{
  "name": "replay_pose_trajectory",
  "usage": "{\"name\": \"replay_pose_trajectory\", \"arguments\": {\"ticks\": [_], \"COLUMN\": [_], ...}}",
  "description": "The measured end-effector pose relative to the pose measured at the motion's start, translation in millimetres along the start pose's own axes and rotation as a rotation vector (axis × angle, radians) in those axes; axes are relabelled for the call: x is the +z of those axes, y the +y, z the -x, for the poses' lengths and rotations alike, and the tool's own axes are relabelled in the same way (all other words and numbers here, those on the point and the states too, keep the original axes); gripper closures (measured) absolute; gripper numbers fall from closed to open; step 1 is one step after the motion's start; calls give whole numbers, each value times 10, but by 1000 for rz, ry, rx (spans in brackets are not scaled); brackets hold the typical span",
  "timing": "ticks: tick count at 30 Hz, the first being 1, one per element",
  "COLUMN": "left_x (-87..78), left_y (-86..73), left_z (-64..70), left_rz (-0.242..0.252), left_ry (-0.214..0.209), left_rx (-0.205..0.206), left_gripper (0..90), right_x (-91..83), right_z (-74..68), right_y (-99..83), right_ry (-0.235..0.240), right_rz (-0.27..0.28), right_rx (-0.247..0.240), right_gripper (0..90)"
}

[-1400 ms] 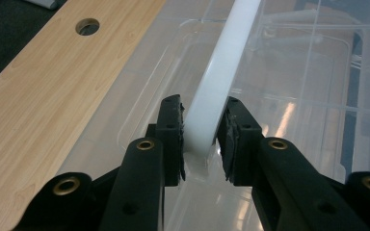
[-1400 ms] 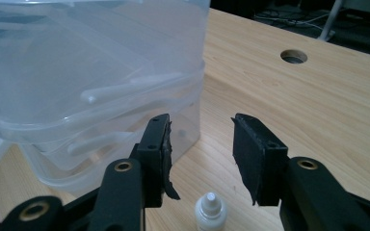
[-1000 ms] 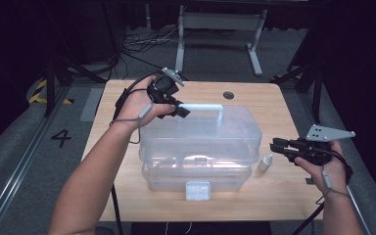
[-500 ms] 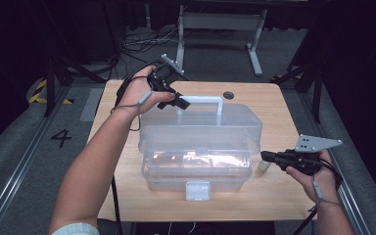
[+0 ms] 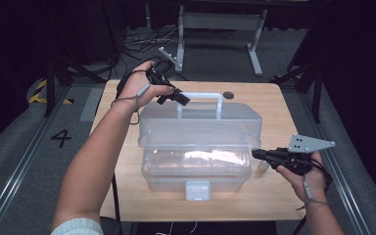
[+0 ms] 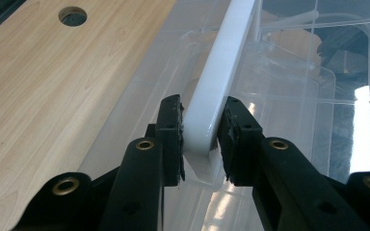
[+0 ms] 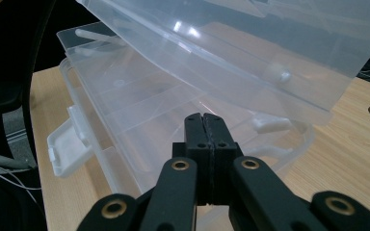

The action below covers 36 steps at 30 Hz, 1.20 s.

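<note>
My left tool is clamped on the white handle of the clear plastic box, gripping it near the handle's left end, with the lid tipped up off the base. My right tool is squeezed fully together with nothing in it, just beside the box's right end. The box sits mid-table, white latch on its near side.

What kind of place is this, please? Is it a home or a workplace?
Probably a lab or recording studio, not a home: a lone wooden table among dark curtains, loose cables on grey carpet, and a floor number "4" beside a rail.
</note>
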<state>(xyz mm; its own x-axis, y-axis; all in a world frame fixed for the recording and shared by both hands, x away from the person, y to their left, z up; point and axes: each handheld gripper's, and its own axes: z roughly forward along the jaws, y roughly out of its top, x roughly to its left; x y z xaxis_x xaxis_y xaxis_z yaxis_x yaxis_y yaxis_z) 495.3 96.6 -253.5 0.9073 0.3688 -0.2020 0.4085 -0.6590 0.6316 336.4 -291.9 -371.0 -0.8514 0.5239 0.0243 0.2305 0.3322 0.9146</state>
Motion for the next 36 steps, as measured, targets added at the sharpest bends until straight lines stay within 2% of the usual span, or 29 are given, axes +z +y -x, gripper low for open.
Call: {"name": "replay_pose_trajectory", "arguments": {"ticks": [14, 15, 16, 17, 18, 19, 22, 29, 32, 36], "left_x": [-4, -5, -19, -54, -80, -106, -177, -397, -515, -606], "left_y": [-9, -15, -27, -41, -43, -45, -68, -218, -317, -421], "left_z": [16, 17, 18, 30, 50, 71, 148, 337, 419, 541], "left_rz": [4, 12, 46, 109, 136, 140, 153, 199, 228, 232], "left_ry": [2, 5, 5, 0, 15, 34, 75, 148, 154, 157], "left_rx": [3, 5, 7, -11, -15, -1, 19, 39, 38, 45], "left_gripper": [717, 717, 708, 662, 545, 503, 466, 489, 520, 541], "right_x": [20, 20, 20, 22, 28, 33, 45, 53, 60, 76], "right_z": [9, 10, 8, 6, 2, 1, 4, 14, 25, 38], "right_y": [27, 28, 27, 27, 29, 32, 40, 78, 103, 133], "right_ry": [-26, -31, -36, -33, -33, -33, -32, -39, -40, -41], "right_rz": [35, 37, 44, 51, 51, 47, 41, 34, 35, 34], "right_rx": [0, -1, 1, 8, 5, 2, 3, 10, 16, 19], "right_gripper": [900, 900, 900, 900, 900, 900, 900, 900, 900, 900]}}
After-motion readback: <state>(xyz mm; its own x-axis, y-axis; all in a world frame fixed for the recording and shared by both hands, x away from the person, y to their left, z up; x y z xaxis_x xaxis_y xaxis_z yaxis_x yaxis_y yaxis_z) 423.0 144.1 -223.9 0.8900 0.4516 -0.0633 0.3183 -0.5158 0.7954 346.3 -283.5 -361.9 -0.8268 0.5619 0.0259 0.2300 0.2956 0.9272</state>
